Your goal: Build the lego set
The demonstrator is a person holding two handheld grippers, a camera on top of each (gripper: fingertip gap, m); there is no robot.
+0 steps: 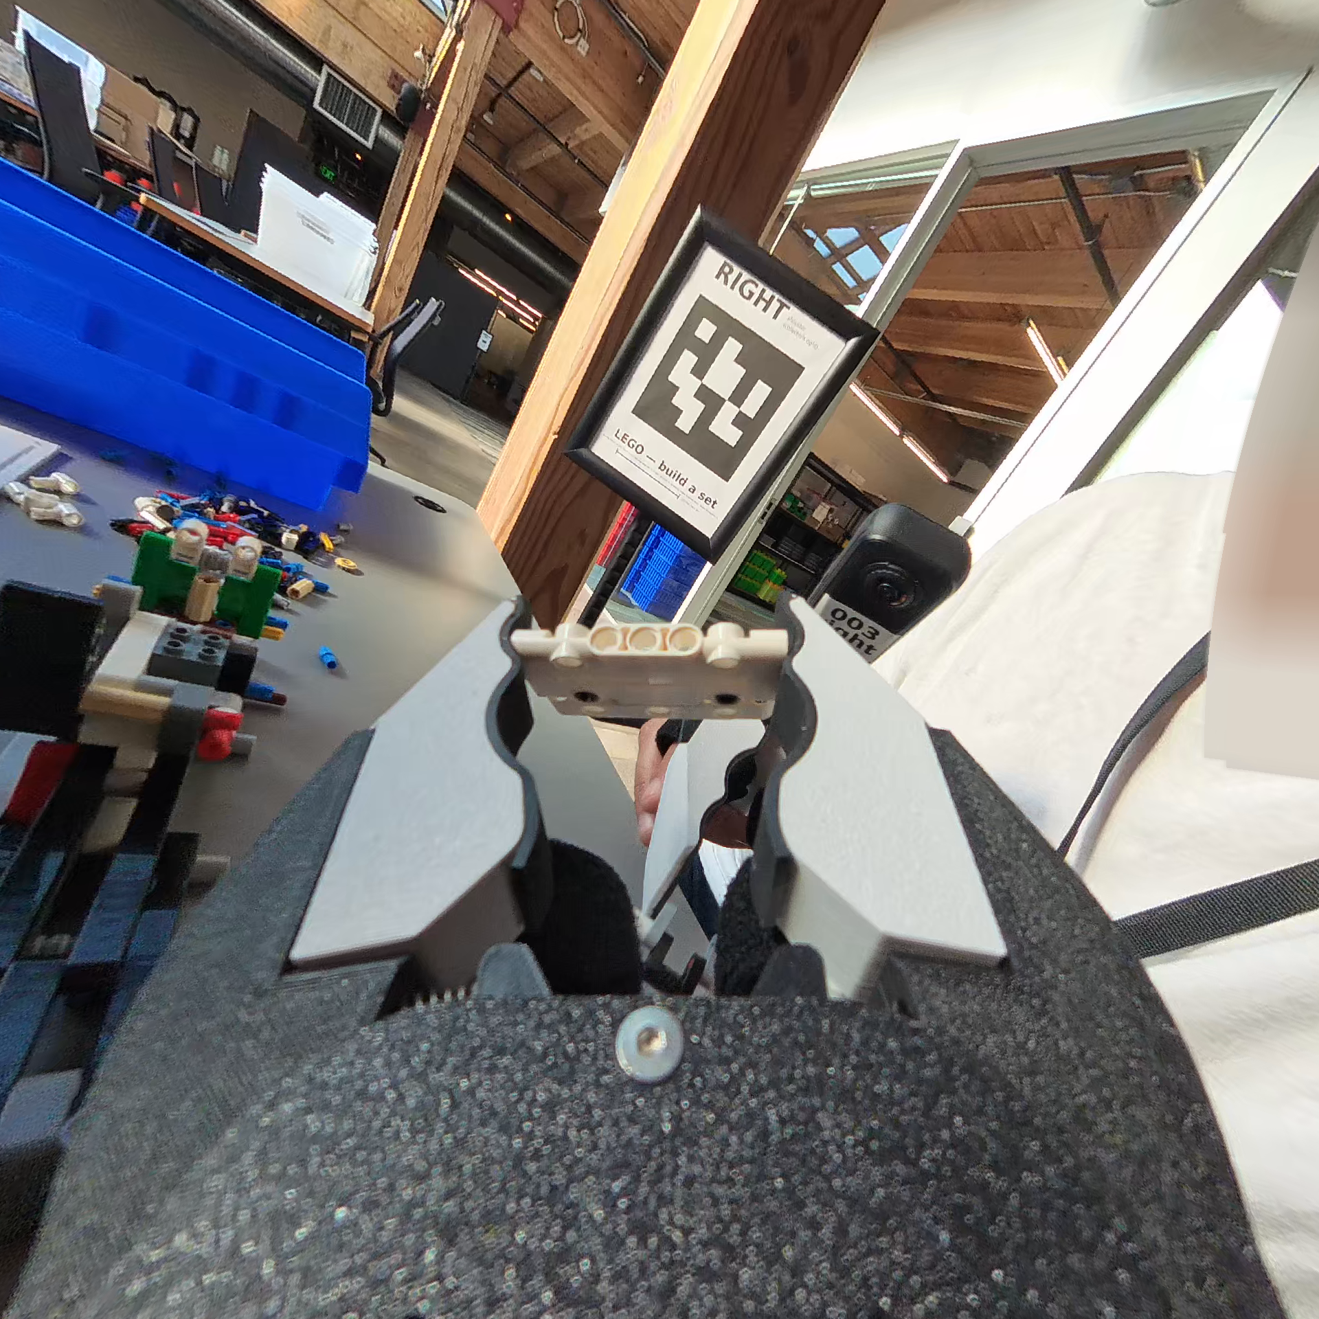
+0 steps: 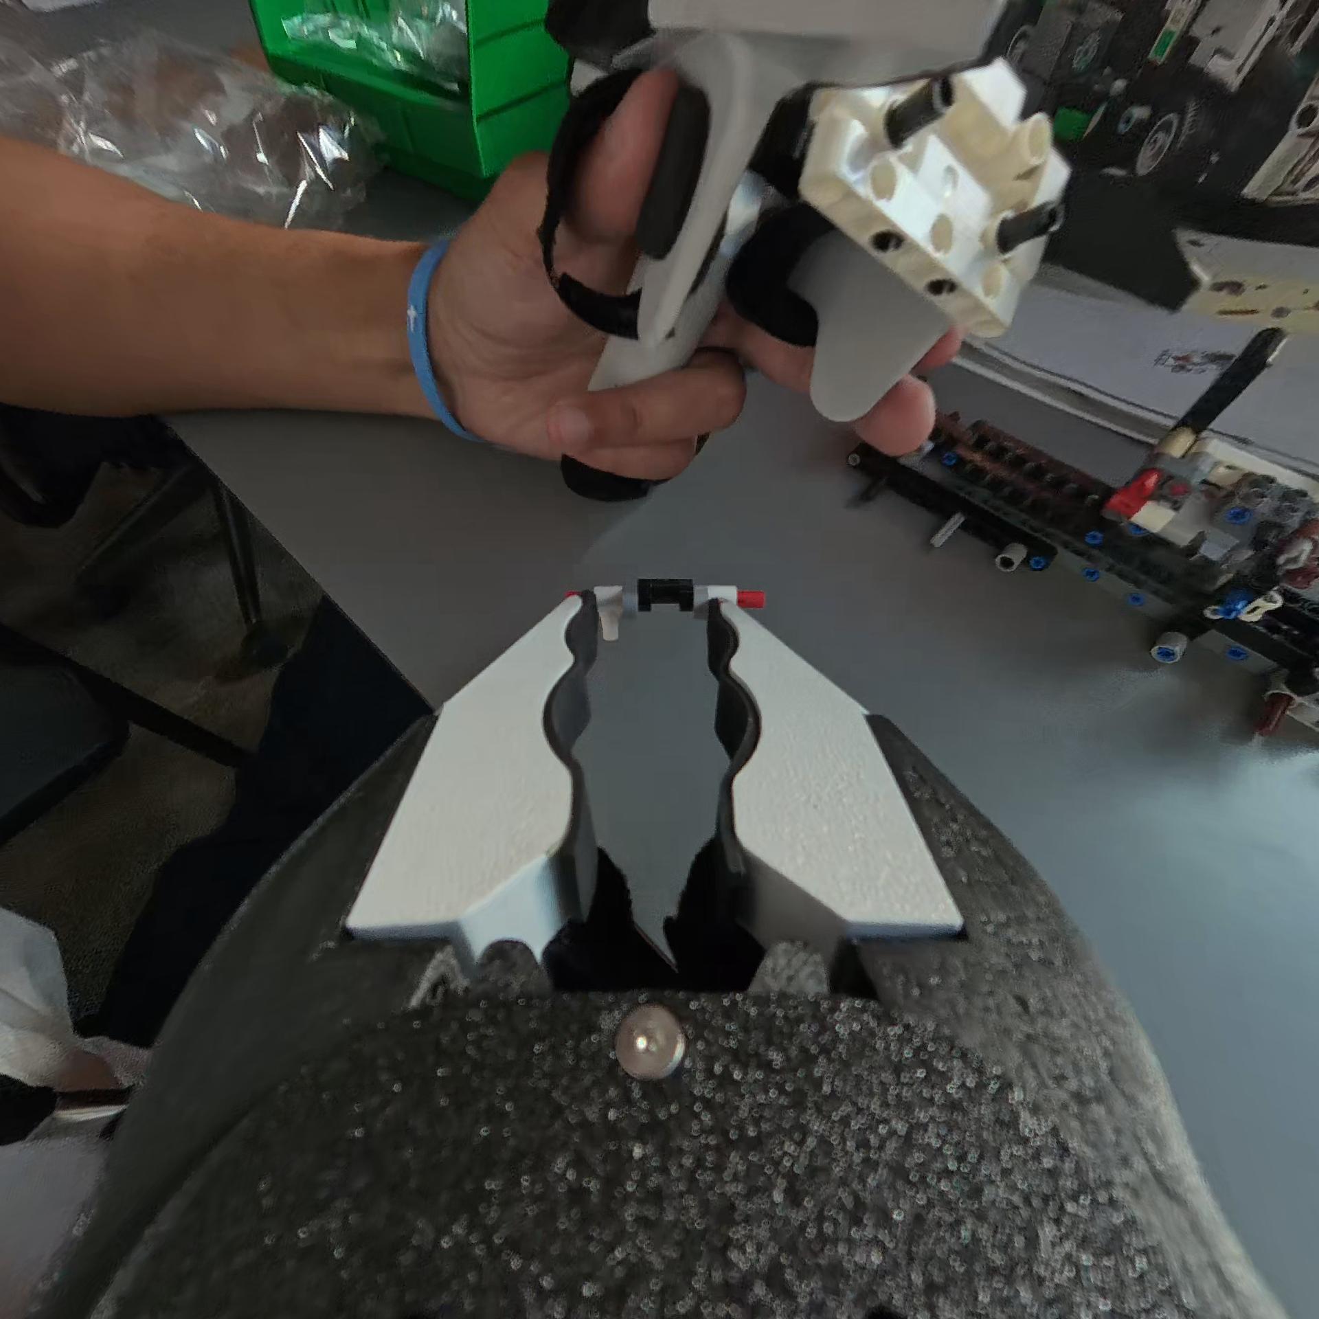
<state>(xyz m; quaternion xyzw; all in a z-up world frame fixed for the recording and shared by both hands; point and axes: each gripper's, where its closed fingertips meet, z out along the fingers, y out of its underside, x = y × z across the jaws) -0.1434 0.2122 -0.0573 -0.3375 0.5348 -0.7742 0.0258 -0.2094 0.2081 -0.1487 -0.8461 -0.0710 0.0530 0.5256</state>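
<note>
The left gripper (image 1: 651,660) pinches a cream perforated brick panel (image 1: 653,671) between both pads, off the grey table (image 1: 400,614). The right gripper (image 2: 665,607) clamps a small black, grey and red axle assembly (image 2: 665,598) at its fingertips. Beyond, a long dark brick chassis (image 2: 1113,514) lies right; loose bricks (image 1: 228,542) and blue bins (image 1: 178,342) sit farther left.
</note>
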